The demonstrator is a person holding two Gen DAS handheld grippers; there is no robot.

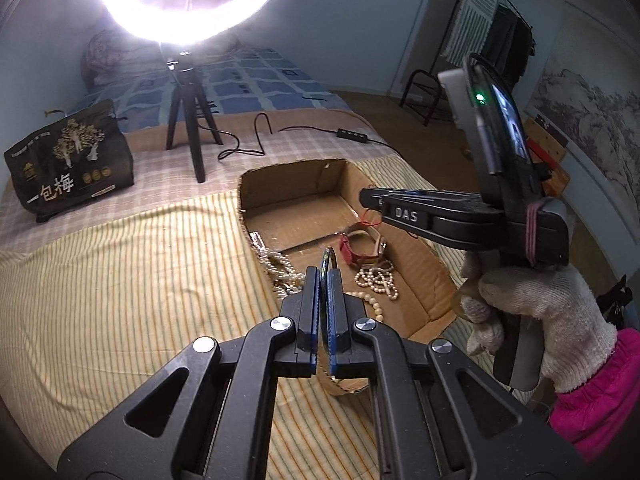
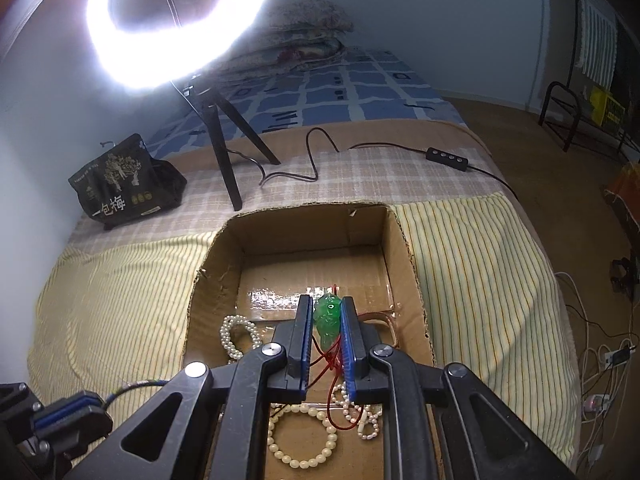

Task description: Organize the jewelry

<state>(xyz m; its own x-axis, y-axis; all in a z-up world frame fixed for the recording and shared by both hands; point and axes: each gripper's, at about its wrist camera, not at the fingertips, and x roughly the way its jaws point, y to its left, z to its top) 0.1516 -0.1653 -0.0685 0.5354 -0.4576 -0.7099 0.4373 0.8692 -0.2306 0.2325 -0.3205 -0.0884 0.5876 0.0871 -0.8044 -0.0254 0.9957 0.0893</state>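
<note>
My left gripper (image 1: 325,276) is shut on a thin metal bangle (image 1: 331,259), seen edge-on and sticking up past the blue pads, over the near left part of the open cardboard box (image 1: 288,168). In the right wrist view the same gripper (image 2: 100,410) sits at the bottom left, left of the box, with the bangle (image 2: 136,386) arcing out of it. My right gripper (image 2: 328,322) is shut on a green pendant (image 2: 328,318) with a red cord (image 2: 334,400) trailing down, above the box (image 2: 304,210). Pearl strands (image 1: 376,280), a bead bracelet (image 2: 304,436) and a red strap (image 1: 356,252) lie inside.
The box rests on a yellow striped cloth (image 1: 120,280) over a bed. Behind it stand a lit ring light on a black tripod (image 1: 192,128), a black snack bag (image 1: 72,160) at the left, and a cable with an inline controller (image 2: 446,159). A gloved hand (image 1: 540,312) holds the right gripper (image 1: 370,198).
</note>
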